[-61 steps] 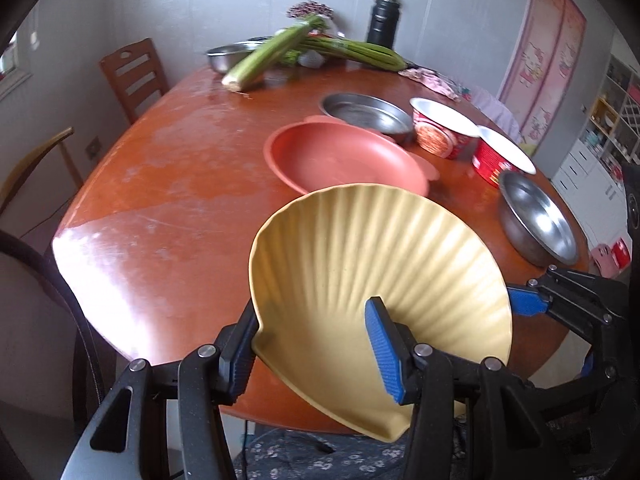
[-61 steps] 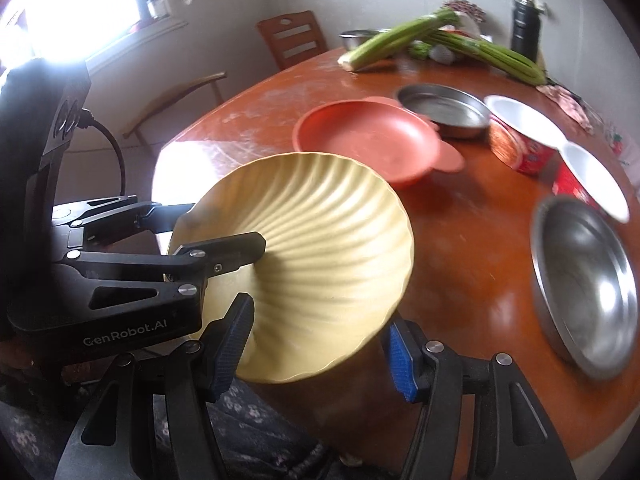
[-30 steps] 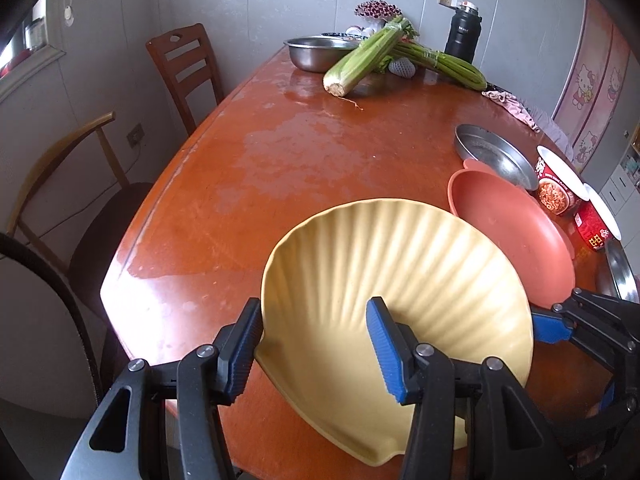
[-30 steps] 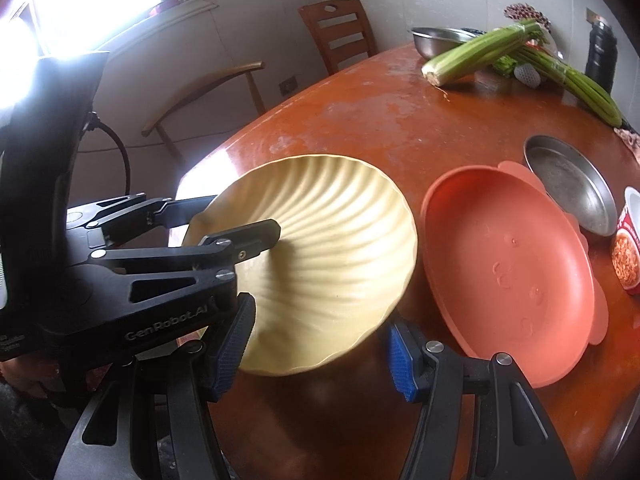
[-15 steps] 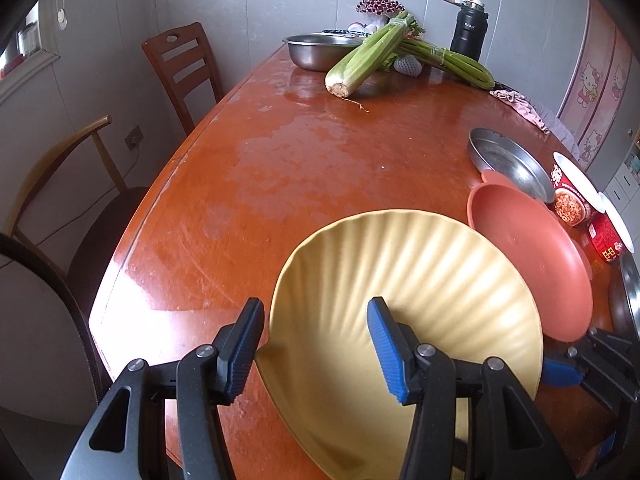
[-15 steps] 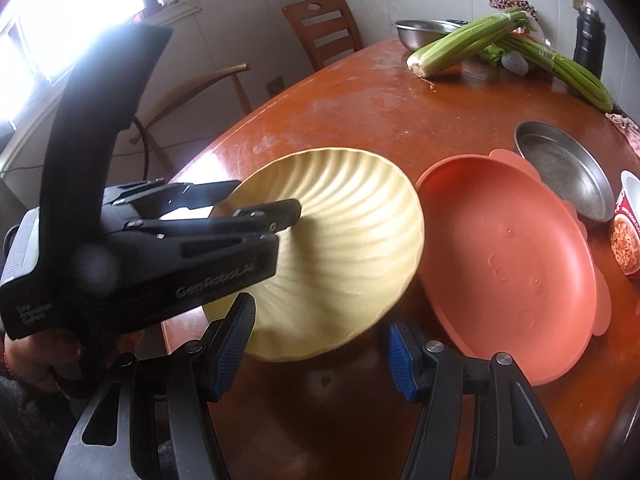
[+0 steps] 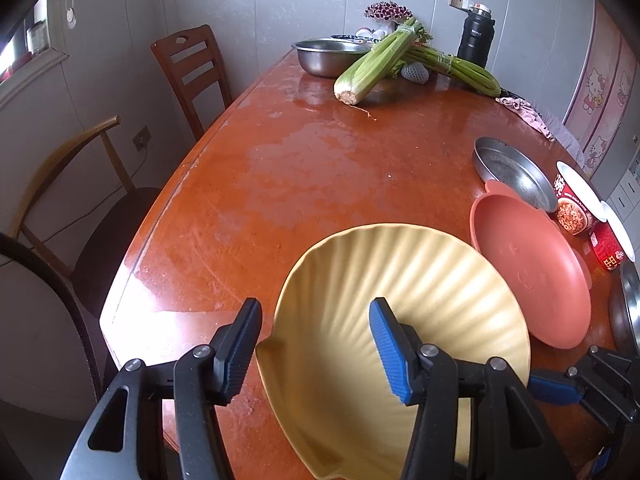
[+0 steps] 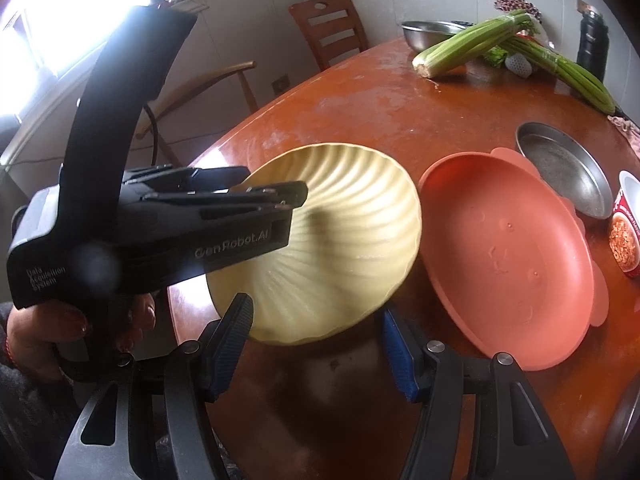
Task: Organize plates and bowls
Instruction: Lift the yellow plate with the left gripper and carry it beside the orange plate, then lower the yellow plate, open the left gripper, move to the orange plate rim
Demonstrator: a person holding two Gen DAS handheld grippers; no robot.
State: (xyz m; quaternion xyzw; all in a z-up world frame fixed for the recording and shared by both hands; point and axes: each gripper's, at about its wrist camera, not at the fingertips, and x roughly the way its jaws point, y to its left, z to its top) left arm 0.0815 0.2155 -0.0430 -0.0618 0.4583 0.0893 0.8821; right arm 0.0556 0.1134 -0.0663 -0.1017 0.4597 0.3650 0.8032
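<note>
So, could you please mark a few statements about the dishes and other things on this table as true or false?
1. The yellow shell plate sits next to the salmon plate. True.
2. The celery lies inside the steel bowl. False: it lies on the table, beside the bowl.
3. The black flask lies on its side. False: it stands upright.
4. The steel pan behind the salmon plate is empty. True.

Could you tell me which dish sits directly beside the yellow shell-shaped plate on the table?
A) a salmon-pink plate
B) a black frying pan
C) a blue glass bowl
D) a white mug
A: the salmon-pink plate lies right next to the yellow shell-shaped plate, their rims nearly meeting.
</note>
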